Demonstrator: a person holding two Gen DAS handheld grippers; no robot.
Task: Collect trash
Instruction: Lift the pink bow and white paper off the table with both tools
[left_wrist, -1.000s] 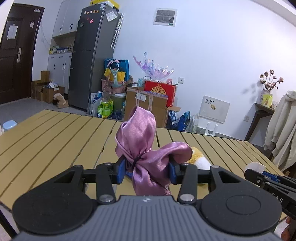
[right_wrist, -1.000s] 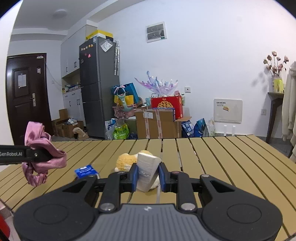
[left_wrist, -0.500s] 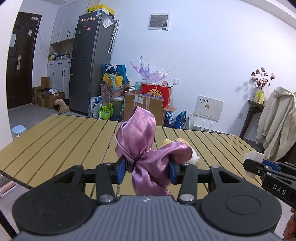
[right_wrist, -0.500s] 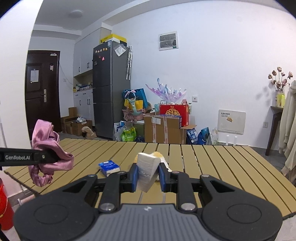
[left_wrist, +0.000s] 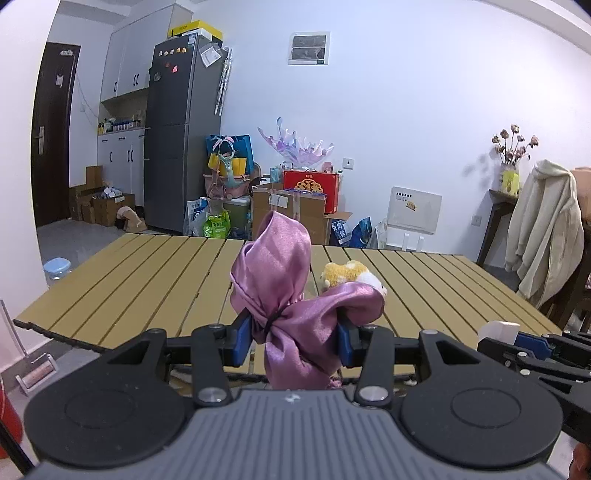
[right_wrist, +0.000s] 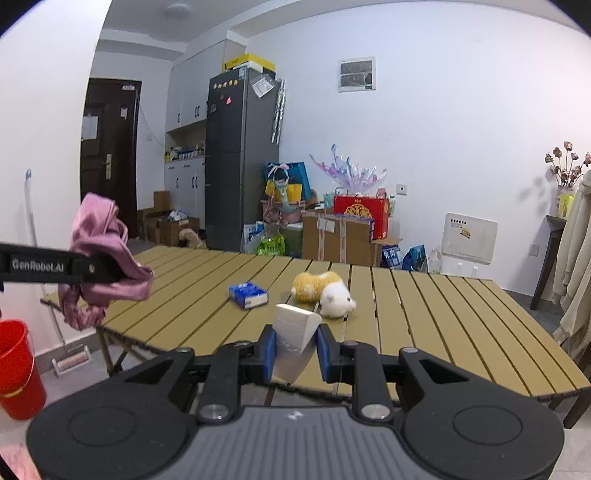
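My left tongs (left_wrist: 291, 341) are clamped on the pink satin scrunchie (left_wrist: 291, 295), pinched at its gathered middle so the loose folds bulge above and below the pads. My right tongs (right_wrist: 293, 350) grip a folded white tissue (right_wrist: 293, 332) by its lower half, its top poking up between the jaws. Both pieces hang over the near edge of the slatted surface (right_wrist: 424, 302), which I judge suits carrying them off. Beyond the right tongs lie a plush hamster (right_wrist: 325, 290) and a blue packet (right_wrist: 248, 294). Down to their left stands a red bucket (right_wrist: 16, 369), probably the bin.
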